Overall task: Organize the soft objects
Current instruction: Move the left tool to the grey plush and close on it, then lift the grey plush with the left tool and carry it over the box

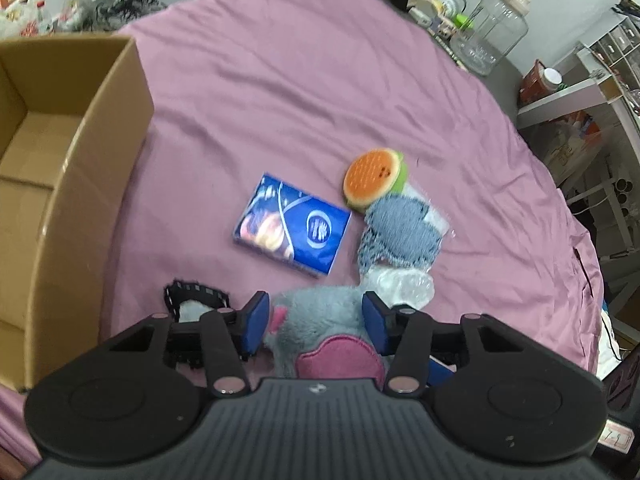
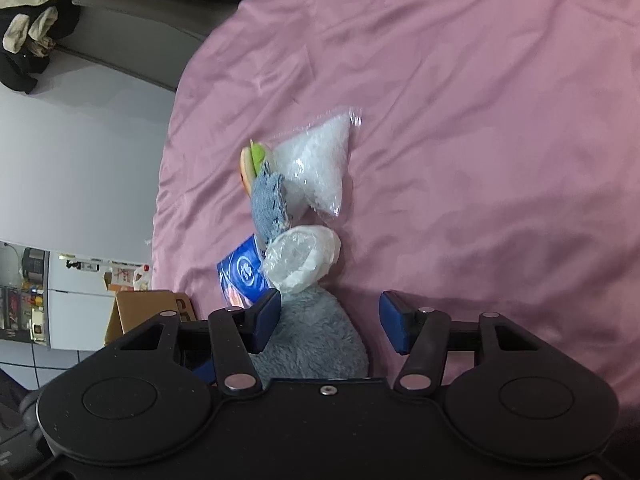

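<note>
A grey plush toy [image 1: 320,332] with a pink patch lies on the pink sheet [image 1: 300,80]. My left gripper [image 1: 315,316] is shut on it, both blue pads against its fur. My right gripper [image 2: 330,320] is open around the same plush [image 2: 316,340]: the left pad touches it and the right pad stands apart. Beyond lie a blue tissue pack [image 1: 294,230], a burger-shaped squishy toy [image 1: 374,180], a blue-grey knitted cloth [image 1: 400,232], a crumpled clear wrapper [image 2: 302,262] and a clear bag of white filling [image 2: 320,160]. A black-and-white fuzzy piece [image 1: 192,304] sits beside the left pad.
An open cardboard box [image 1: 100,140] stands on the sheet at the left, its inside bare as far as it shows. A large clear jug [image 1: 492,32] and shelving [image 1: 580,92] crowd the far right. Bags and clutter [image 1: 48,12] sit beyond the box.
</note>
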Available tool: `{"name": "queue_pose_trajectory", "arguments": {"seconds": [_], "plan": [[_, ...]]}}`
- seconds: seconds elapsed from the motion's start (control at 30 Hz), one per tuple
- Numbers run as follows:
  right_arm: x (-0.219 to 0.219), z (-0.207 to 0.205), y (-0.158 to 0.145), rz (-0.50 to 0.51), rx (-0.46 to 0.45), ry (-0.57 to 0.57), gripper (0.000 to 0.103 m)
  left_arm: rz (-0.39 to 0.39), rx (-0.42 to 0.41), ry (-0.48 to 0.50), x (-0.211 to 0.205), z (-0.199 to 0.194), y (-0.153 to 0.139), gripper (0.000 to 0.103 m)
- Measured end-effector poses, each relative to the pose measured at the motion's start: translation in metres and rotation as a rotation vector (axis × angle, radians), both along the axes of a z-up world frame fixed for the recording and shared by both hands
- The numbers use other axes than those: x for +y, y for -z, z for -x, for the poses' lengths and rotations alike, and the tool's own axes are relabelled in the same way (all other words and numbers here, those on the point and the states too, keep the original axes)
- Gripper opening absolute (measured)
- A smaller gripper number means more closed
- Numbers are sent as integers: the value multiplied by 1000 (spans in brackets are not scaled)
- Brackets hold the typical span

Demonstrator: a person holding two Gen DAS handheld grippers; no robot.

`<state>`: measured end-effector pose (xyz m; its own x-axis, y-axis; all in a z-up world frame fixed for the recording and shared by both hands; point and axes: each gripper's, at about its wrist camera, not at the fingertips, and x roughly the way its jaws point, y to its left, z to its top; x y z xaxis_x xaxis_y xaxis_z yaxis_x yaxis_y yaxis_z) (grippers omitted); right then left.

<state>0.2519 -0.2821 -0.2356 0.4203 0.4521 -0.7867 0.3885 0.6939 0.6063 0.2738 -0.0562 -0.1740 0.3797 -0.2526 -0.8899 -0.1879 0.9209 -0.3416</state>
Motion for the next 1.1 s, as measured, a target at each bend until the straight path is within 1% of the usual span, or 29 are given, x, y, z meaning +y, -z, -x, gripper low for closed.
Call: {"name": "queue_pose_trajectory", "arguments": {"seconds": [0.07,0.1,0.13,0.17,0.2,0.27,0.33,0.53,0.67,0.83,1.1], "plan": [[2,0,1,1,16,-15,55,2,8,-12,2,3,3,50],[3,0,3,0,26,-21,51,10,13,-24,3,6,5,48],[3,0,4,-9,33,-30,43,30,19,-37,6,8,6,38],[5,1,5,-20,36,-42,32,54,26,-46,8,10,9,33],[7,3,5,-35,35,-55,31,73,34,-56,9,13,11,30],[11,5,0,-16,19,-75,26,83,24,-77,10,19,10,26],[13,7,-7,-4,-1,-90,24,94,13,-94,11,23,6,24],[15,16,-29,25,-63,-106,23,90,-37,-77,13,33,-11,23],[24,24,-43,54,-113,-122,22,64,-80,-68,15,41,-26,23],[37,34,-58,90,-160,-139,21,58,-112,-63,26,51,-39,23],[55,44,-77,88,-224,-143,20,50,-182,-59,43,70,-61,22]]}}
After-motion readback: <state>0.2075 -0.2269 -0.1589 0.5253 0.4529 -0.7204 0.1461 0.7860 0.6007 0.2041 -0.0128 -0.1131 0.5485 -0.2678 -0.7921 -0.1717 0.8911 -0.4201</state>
